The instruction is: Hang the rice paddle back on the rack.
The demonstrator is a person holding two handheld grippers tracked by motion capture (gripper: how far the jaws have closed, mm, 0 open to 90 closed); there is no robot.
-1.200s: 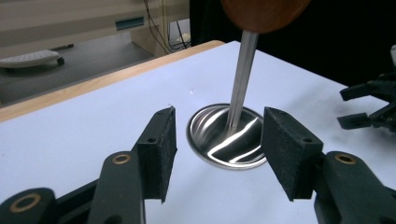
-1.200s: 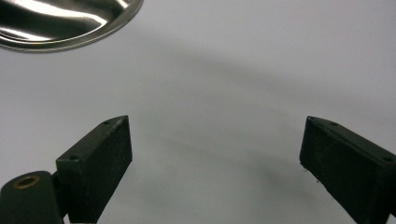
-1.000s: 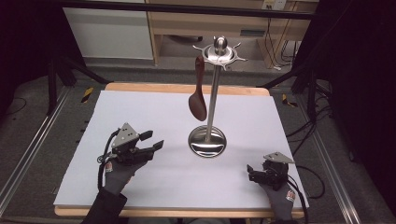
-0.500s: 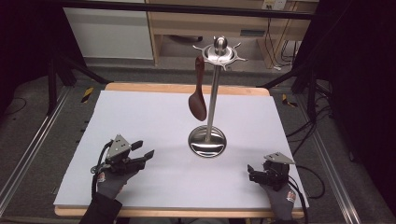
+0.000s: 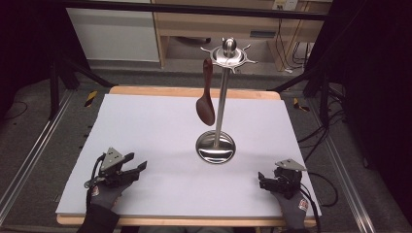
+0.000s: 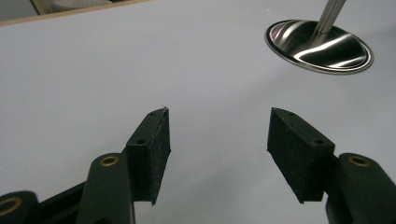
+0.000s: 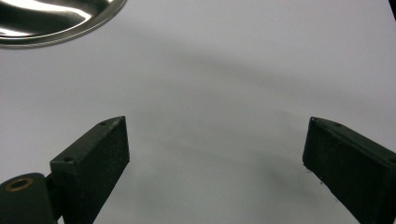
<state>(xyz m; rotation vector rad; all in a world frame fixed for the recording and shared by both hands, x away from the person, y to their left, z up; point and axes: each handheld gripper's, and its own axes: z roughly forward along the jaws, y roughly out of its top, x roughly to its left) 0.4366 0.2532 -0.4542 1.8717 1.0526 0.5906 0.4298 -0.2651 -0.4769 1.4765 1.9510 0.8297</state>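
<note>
A steel utensil stand (image 5: 222,97) rises from a round base (image 5: 215,147) in the middle of the white table cover (image 5: 145,126). A dark brown wooden spoon (image 5: 206,99) hangs from a hook at the stand's top, bowl down. My left gripper (image 5: 136,167) rests low near the front left, open, with nothing between its pads (image 6: 152,154). The stand's base (image 6: 320,45) lies ahead and to its right. My right gripper (image 5: 262,180) sits at the front right, open wide over bare cover (image 7: 210,140), with the base rim (image 7: 56,18) at that view's upper left.
The wooden table edge (image 5: 194,91) runs along the back. Metal rails (image 5: 29,160) flank the table on both sides. Cables (image 5: 320,141) trail on the floor at the right. A cabinet (image 5: 116,29) stands behind.
My left gripper has drawn back toward the front left and sunk lower to the table. The right gripper has stayed in place.
</note>
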